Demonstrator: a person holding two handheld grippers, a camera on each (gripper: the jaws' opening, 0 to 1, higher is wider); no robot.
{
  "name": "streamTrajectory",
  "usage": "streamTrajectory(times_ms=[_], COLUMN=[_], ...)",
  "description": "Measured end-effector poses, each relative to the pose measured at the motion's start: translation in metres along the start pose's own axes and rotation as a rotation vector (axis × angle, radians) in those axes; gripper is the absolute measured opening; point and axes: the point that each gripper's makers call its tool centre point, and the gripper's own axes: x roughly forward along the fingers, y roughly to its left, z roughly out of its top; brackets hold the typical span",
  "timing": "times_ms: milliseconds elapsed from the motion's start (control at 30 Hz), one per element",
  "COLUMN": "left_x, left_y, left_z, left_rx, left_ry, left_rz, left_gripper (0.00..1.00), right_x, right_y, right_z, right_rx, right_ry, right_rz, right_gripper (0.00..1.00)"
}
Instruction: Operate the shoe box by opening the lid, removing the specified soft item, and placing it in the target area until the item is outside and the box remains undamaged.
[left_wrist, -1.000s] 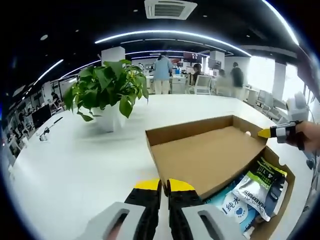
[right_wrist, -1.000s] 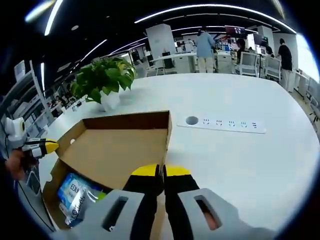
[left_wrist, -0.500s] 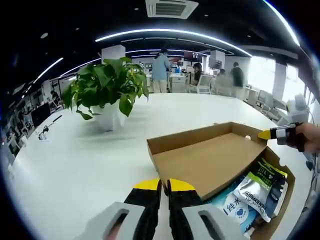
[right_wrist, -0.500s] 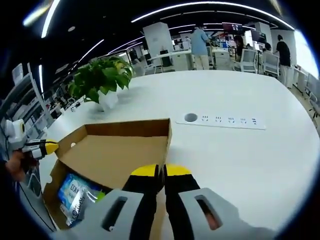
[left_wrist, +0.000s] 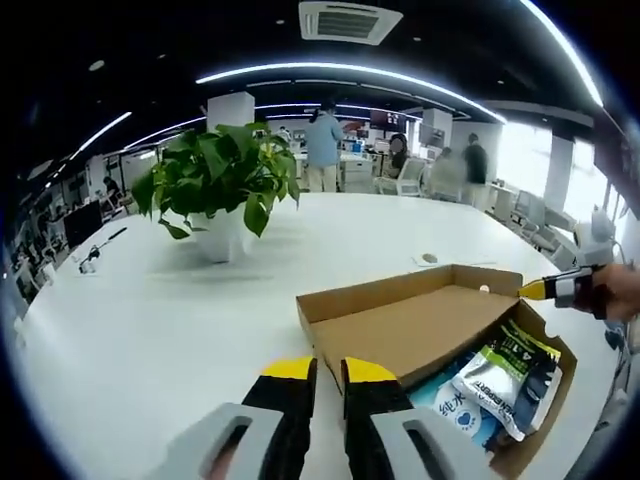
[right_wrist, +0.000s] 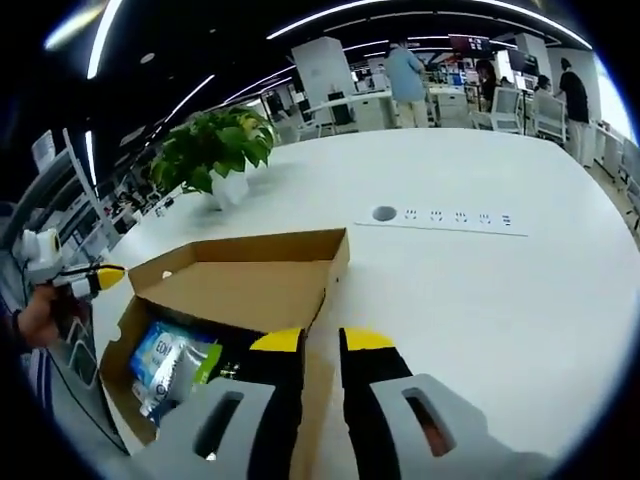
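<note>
A brown cardboard shoe box lies on the white table with its lid swung open, inside face up. Soft packs lie in the box: a green-and-white pack on a blue-and-white pack. My left gripper is open, its yellow tips just short of the lid's near corner. The right gripper's yellow tip sits at the lid's far corner. In the right gripper view my right gripper is open at the lid's edge, the packs show below, and the left gripper is at far left.
A potted green plant stands on the table beyond the lid. A white power strip and a round cable hole lie to the right of the box. People stand by desks far behind.
Both grippers went from shut to slightly open and drew back from the lid. The lid now lies lower and flatter, and more of the packs shows.
</note>
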Motion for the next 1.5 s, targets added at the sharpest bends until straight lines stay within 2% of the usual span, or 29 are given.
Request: streamTrajectory(times_ms=[167, 300, 500, 733, 833, 933, 1100, 1400, 1500], left_x=[-0.02, -0.037, -0.058, -0.072, -0.076, -0.078, -0.077, -0.062, -0.055], left_y=[-0.002, -0.007, -0.02, -0.039, -0.053, -0.066, -0.08, -0.114, -0.123], left_z=[-0.006, -0.016, -0.033, -0.041, -0.049, -0.056, -0.063, -0.069, -0.07], left_rx=[-0.009, -0.022, -0.059, -0.074, -0.076, -0.067, -0.073, -0.096, -0.092], left_ry=[-0.012, -0.011, -0.001, 0.007, 0.041, 0.058, 0.079, 0.125, 0.151], left_rz=[-0.011, -0.021, -0.039, -0.065, -0.096, -0.115, -0.143, -0.219, -0.243], left_gripper=[0.09, 0.09, 0.09, 0.09, 0.1, 0.1, 0.11, 0.16, 0.19], right_x=[-0.025, -0.048, -0.07, -0.091, -0.099, -0.106, -0.114, -0.134, -0.142], right_y=[-0.011, -0.019, -0.02, -0.012, -0.005, 0.002, 0.0, 0.002, 0.007], right_z=[-0.028, -0.047, -0.061, -0.072, -0.079, -0.086, -0.101, -0.108, -0.104], right_rx=[0.037, 0.088, 0.128, 0.13, 0.119, 0.135, 0.119, 0.143, 0.13], right_ry=[0.01, -0.009, -0.034, -0.063, -0.076, -0.1, -0.094, -0.128, -0.143], right_rz=[-0.012, -0.027, -0.039, -0.035, -0.033, -0.017, -0.021, -0.008, 0.002], right_gripper=[0.13, 0.13, 0.13, 0.14, 0.15, 0.15, 0.16, 0.23, 0.24])
